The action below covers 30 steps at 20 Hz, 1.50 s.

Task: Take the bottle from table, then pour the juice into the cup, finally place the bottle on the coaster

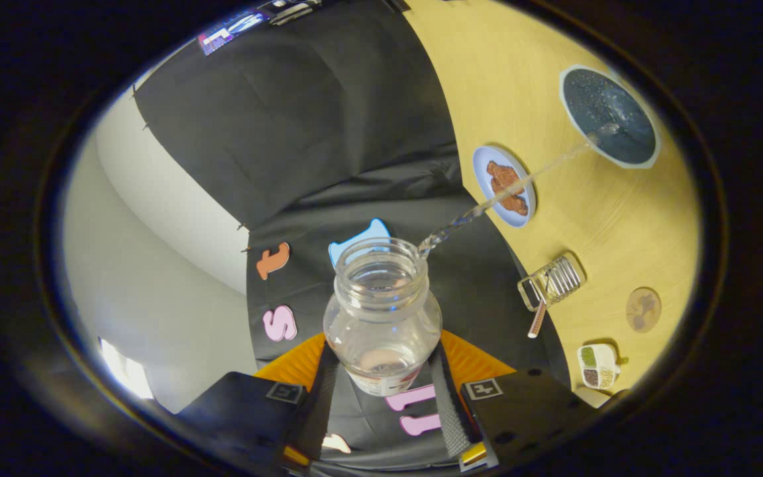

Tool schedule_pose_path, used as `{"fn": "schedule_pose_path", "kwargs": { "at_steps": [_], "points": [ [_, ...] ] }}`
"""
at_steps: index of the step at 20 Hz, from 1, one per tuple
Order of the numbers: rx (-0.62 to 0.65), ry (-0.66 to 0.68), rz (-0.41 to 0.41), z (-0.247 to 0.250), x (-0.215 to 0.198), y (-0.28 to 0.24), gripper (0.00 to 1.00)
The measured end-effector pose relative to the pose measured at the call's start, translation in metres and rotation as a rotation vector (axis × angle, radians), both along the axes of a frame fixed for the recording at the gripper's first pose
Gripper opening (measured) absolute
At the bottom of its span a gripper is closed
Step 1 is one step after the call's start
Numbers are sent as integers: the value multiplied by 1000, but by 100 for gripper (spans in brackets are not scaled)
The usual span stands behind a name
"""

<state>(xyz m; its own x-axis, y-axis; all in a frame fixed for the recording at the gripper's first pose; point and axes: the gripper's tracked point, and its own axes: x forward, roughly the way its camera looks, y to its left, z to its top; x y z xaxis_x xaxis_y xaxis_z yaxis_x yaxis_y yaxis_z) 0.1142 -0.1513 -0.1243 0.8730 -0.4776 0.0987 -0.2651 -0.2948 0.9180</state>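
My gripper (383, 379) is shut on a clear plastic bottle (381, 311), with one finger on each side of its lower body. The bottle is tipped over, its open mouth facing me, and some clear liquid lies inside. A thin stream (507, 189) leaves the bottle's mouth and arcs down into a white-rimmed cup (610, 126) on the wooden table (501, 73). The cup holds dark, bubbly liquid. A round brown coaster (643, 309) lies flat on the table, apart from the cup, with nothing on it.
A blue plate (494, 162) with brown food sits under the stream's path, between bottle and cup. A ribbed glass mug (552, 281) with a striped straw stands near the table's edge. A small white dish (598, 366) of grains lies past the coaster.
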Motion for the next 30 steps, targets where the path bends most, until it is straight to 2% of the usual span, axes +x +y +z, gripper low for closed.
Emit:
{"fn": "schedule_pose_path", "kwargs": {
  "at_steps": [30],
  "points": [
    [88, -66, -60, 10, -8, -17, 73]
  ]
}}
